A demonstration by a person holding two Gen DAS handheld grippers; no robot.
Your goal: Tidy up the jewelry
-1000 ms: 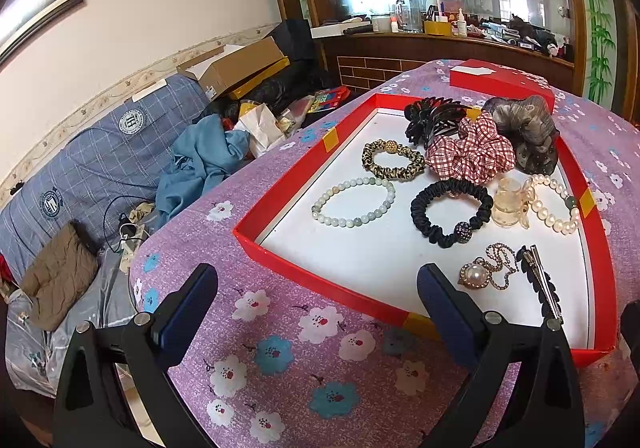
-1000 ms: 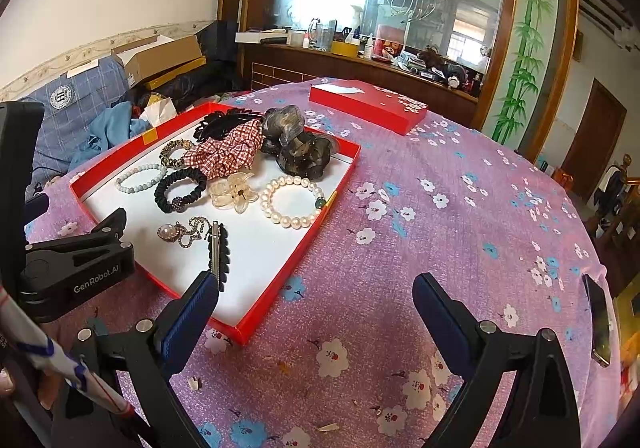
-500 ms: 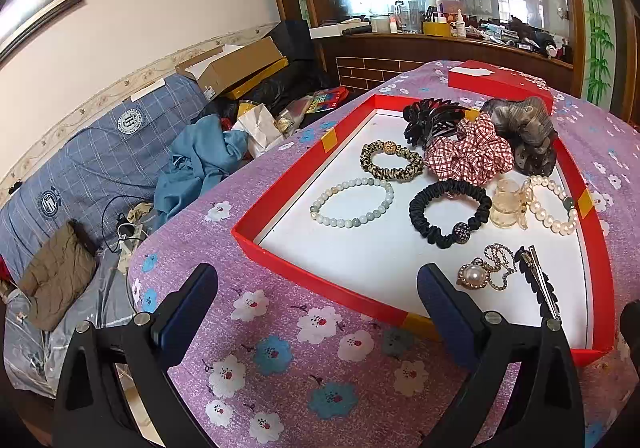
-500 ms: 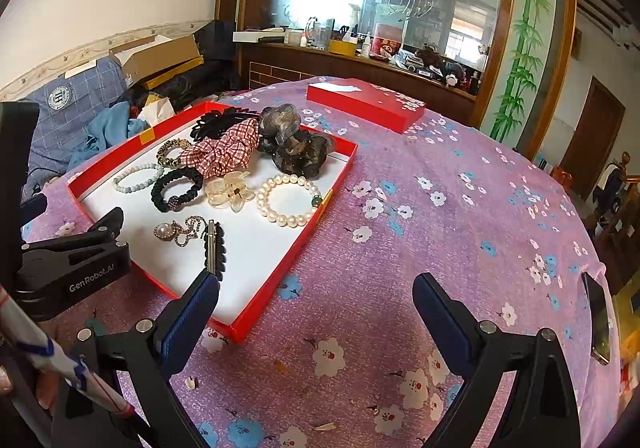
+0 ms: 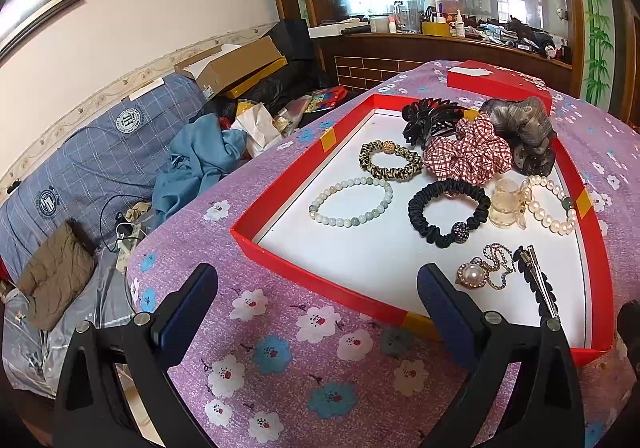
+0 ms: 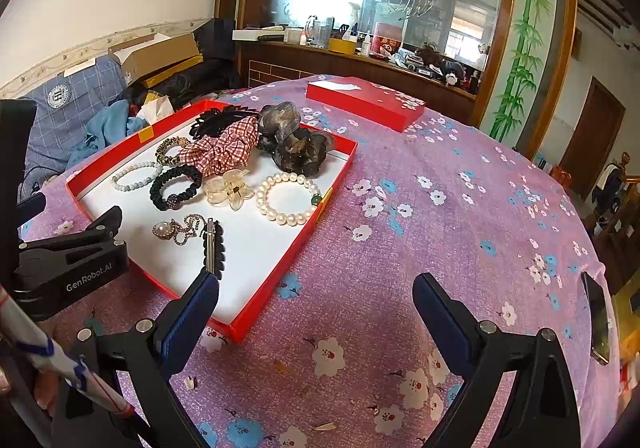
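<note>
Currently both grippers, left point(image 5: 316, 288) and right point(image 6: 316, 296), hang spread and empty short of the red tray point(image 5: 280, 244). Pearl pendant point(image 5: 474, 272) in its near corner: likely light, chain slack; pinch the pearl setting.

Bracelets point(image 5: 352, 201), scrunchies point(image 5: 468, 155) and clips point(image 5: 536, 284) lie scattered inside the shallow red tray point(image 5: 280, 264).

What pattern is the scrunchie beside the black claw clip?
Red-and-white check on the scrunchie, clearest in the left wrist view.
</note>
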